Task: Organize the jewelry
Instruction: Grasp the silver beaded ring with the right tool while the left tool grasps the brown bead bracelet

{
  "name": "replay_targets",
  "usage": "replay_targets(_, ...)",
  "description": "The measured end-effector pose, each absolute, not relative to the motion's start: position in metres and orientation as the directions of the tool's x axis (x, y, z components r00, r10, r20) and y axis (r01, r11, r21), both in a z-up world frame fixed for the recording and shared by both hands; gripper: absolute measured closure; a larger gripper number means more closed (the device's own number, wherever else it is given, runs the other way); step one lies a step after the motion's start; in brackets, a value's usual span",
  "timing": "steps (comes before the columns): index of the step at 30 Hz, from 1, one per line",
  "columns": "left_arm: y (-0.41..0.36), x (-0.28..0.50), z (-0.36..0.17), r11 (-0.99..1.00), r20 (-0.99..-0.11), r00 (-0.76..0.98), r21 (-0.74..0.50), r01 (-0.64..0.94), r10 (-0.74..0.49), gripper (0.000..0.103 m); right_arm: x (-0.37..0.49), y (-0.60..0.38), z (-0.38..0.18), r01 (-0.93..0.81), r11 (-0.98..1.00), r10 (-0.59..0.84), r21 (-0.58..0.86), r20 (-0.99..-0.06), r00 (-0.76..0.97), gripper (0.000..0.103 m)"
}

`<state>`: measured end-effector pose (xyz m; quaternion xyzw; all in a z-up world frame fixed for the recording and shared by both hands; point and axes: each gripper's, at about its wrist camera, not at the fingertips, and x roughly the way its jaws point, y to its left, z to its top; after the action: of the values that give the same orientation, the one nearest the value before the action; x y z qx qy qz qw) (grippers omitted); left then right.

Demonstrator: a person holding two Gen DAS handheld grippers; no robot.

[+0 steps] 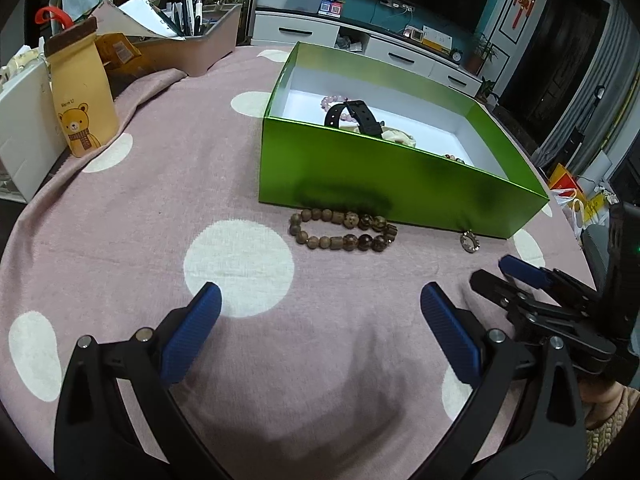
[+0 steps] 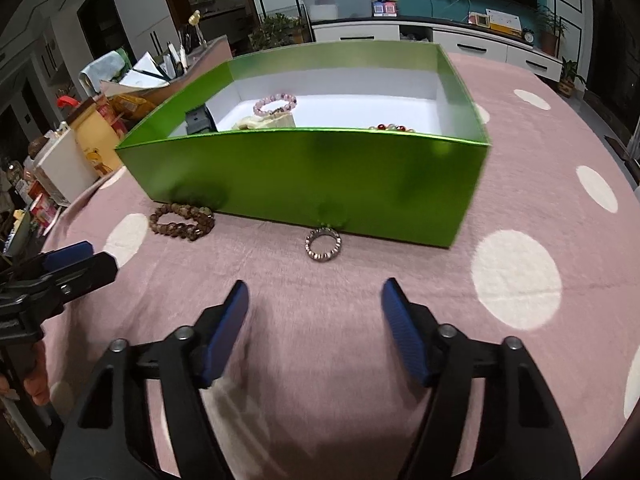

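A green box point(image 1: 380, 184) point(image 2: 320, 176) stands on the pink dotted cloth. Inside lie a pink bead bracelet point(image 2: 275, 104), a black watch point(image 1: 354, 118), a cream piece point(image 2: 267, 122) and a multicoloured bead string point(image 2: 394, 128). In front of the box a brown wooden bead bracelet point(image 1: 344, 230) point(image 2: 182, 220) lies doubled on the cloth, and a small silver ring-like bracelet point(image 2: 323, 243) point(image 1: 470, 242) rests to its right. My left gripper point(image 1: 320, 300) is open, short of the brown bracelet. My right gripper point(image 2: 315, 292) is open, just short of the silver bracelet, nothing between its pads.
A bear-printed yellow pouch point(image 1: 82, 100), a white box point(image 1: 24, 136) and a tray of pens and papers point(image 1: 188, 40) crowd the table's far left. A TV cabinet point(image 1: 360, 40) stands behind. A hand point(image 1: 612, 400) holds the right gripper.
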<state>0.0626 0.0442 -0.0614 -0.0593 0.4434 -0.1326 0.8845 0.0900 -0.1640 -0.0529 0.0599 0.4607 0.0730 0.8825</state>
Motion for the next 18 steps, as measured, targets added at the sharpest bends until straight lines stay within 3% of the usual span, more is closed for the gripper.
replay_targets(4, 0.043, 0.07, -0.063, 0.956, -0.767, 0.572, -0.22, 0.194, -0.293, 0.002, 0.102, -0.158, -0.054, -0.067, 0.984, 0.173, 0.164, -0.802, 0.572, 0.048)
replay_targets(9, 0.037, 0.083, -0.065, 0.954, -0.77, 0.565, -0.211, 0.212, -0.295, 0.002, 0.11, -0.151, -0.054, -0.078, 0.989, 0.148, 0.126, -0.807, 0.571, 0.084)
replay_targets(10, 0.036, 0.085, -0.065, 0.954, -0.771, 0.563, -0.211, 0.214, -0.297, 0.002, 0.111, -0.152, -0.055, -0.081, 0.989, 0.151, 0.127, -0.808, 0.57, 0.087)
replay_targets(15, 0.04, 0.094, -0.065, 0.956, -0.769, 0.567, -0.233, 0.179, -0.294, 0.002, 0.108, -0.157, -0.055, -0.091, 0.983, 0.184, 0.16, -0.803, 0.567, 0.092)
replay_targets(18, 0.043, 0.102, -0.067, 0.961, -0.772, 0.573, -0.238, 0.143, -0.276, 0.008, 0.103, -0.164, -0.054, -0.082, 0.978, 0.202, 0.189, -0.793, 0.575, 0.092)
